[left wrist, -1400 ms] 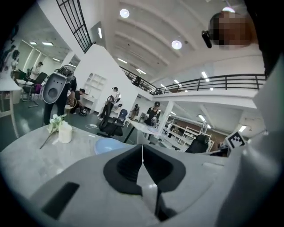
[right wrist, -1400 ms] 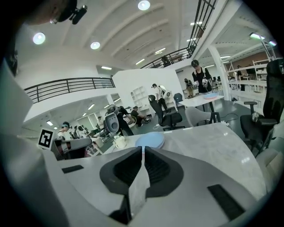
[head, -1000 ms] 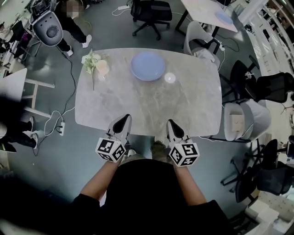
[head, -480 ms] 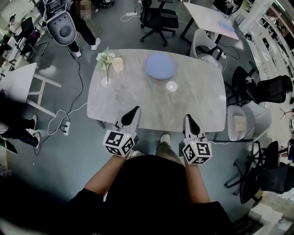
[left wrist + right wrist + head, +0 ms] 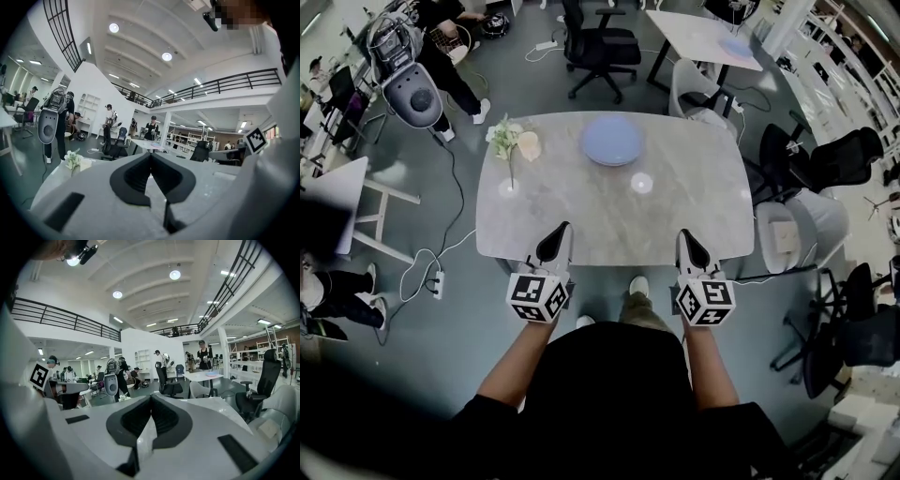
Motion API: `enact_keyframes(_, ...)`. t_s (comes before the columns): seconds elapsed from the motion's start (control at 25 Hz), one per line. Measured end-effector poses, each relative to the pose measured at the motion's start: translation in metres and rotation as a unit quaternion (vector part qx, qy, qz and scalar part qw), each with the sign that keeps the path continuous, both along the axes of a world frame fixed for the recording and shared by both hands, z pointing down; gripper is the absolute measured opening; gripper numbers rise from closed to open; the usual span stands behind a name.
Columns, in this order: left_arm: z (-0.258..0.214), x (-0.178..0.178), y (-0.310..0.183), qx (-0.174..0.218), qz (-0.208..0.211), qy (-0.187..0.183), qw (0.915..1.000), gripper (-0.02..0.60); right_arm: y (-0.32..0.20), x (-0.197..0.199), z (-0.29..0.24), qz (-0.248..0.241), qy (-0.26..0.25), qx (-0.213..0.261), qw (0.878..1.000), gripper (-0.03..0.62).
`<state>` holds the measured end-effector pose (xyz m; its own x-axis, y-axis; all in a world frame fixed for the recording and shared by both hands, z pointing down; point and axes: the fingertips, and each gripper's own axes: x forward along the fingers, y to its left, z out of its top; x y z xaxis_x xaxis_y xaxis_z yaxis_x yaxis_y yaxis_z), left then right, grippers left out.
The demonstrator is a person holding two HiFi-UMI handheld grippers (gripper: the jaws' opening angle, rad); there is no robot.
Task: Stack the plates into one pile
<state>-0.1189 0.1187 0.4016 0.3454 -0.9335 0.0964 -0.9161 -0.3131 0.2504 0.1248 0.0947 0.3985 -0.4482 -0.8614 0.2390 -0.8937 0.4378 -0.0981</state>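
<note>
Blue plate pile (image 5: 611, 142) well beyond left claw (image 5: 562, 231) and right claw (image 5: 687, 237)

Grey marble-look table (image 5: 609, 220) stood in the middle of the grey floor (image 5: 459, 328). White flowers (image 5: 504, 137) in a slim clear vase (image 5: 508, 184) sat near its far left corner, with a pale peach thing (image 5: 529, 145) just beside the blooms, unclear what. Small white round item (image 5: 642, 184) lay right of centre, also unclear. Black office chair (image 5: 602, 45) stood beyond the far edge, and a white chair (image 5: 696, 86) at the far right corner. Second table (image 5: 694, 33) was behind those. Another white seat (image 5: 797, 230) stood off the right side. White machine (image 5: 412, 94) with a round grey head was at far left. Power strip (image 5: 439, 283) lay on the floor, left of the table.
</note>
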Motion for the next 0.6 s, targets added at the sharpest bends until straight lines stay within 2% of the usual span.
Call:
enact_keyframes(0.2, -0.001, -0.009, 0.003, -0.005, 0.004, -0.003, 1.0000, 0.017, 0.005, -0.009, -0.008, 0.002, 0.012, 0.009, 1.000, 0.014)
enact_keyframes(0.44, 0.001, -0.034, 0.009, -0.006, -0.021, 0.008, 0.9997, 0.015, 0.009, -0.004, -0.002, 0.020, 0.020, 0.000, 1.000, 0.012)
enact_keyframes(0.6, 0.005, -0.038, 0.014, -0.002, -0.026, 0.008, 0.9996, 0.015, 0.008, 0.003, -0.001, 0.023, 0.029, 0.007, 0.999, 0.012)
